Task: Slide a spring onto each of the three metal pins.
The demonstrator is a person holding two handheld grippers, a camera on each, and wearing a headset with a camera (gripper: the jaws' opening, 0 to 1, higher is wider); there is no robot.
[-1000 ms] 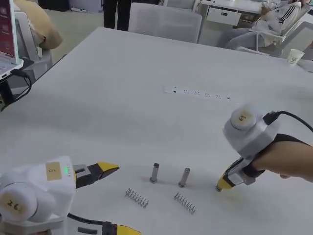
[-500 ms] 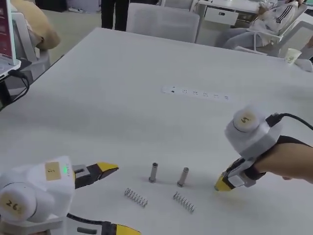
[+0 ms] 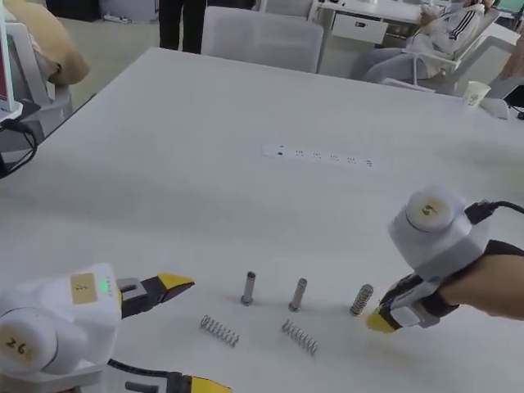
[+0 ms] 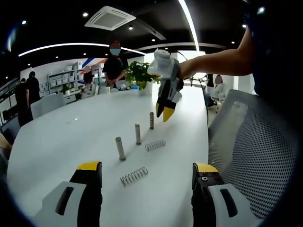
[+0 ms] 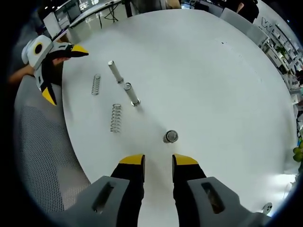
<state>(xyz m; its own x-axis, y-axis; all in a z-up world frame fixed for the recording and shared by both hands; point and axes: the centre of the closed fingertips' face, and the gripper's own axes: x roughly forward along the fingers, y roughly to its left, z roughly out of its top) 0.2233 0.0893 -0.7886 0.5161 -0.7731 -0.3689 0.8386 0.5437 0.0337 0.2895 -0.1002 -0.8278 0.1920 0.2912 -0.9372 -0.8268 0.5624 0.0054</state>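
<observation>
Bench [image 3: 246, 123]: three upright pins in a row. Sprung pin [image 3: 361, 300] beside right gripper [image 5: 158, 161], jaws narrowly apart, empty. Two bare pins [image 3: 248, 288], two loose springs [image 3: 219, 331] lying near. Left gripper [image 4: 147, 168] jaws wide apart, empty

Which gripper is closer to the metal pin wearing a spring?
Right. The right gripper sits just beside the spring-covered metal pin; the left gripper is far off, past both bare metal pins.
</observation>
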